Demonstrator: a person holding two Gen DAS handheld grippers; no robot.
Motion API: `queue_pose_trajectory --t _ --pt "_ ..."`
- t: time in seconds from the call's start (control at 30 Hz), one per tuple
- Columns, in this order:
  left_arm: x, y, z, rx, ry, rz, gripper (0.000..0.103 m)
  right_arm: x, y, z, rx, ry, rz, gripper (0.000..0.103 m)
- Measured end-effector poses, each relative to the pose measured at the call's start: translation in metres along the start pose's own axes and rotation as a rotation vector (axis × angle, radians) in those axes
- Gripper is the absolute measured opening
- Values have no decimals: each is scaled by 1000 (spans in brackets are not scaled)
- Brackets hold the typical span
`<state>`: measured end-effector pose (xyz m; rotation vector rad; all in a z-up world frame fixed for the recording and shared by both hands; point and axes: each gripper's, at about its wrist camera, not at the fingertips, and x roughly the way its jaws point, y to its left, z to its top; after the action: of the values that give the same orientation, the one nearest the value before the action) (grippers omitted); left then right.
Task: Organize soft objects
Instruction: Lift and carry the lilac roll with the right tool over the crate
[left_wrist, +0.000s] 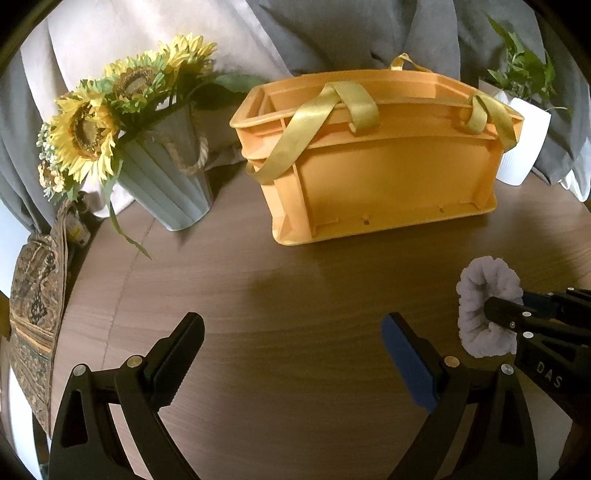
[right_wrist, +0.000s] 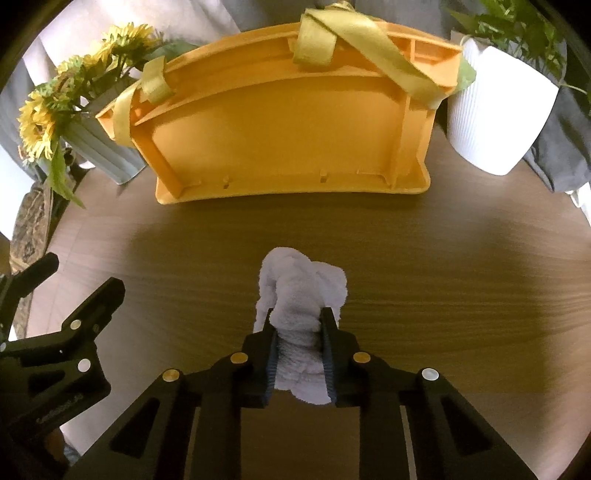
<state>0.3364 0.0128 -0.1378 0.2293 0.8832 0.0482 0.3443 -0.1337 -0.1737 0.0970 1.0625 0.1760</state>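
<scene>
Your right hand-held gripper (right_wrist: 300, 325) pinches the fluffy white fabric scrunchie (right_wrist: 301, 295); left hand-held gripper (left_wrist: 291, 354) gapes empty; a shallow bite could slip short of the orange plastic crate (right_wrist: 288, 147).

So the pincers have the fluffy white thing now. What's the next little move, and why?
Probably lift it: the right gripper pinches the fluffy scrunchie, which lies low on the table, and the orange basket beyond has a tall wall to clear.

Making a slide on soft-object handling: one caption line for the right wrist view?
Right tongs pinch a fluffy white scrunchie on the wooden table, facing the orange basket.
</scene>
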Motion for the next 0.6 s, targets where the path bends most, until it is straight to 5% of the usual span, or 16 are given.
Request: queue_pose_trajectory --t 0.6 --pt "-44 8 24 -32 -161 -12 99 -62 4 16 -16 -185 -33 22"
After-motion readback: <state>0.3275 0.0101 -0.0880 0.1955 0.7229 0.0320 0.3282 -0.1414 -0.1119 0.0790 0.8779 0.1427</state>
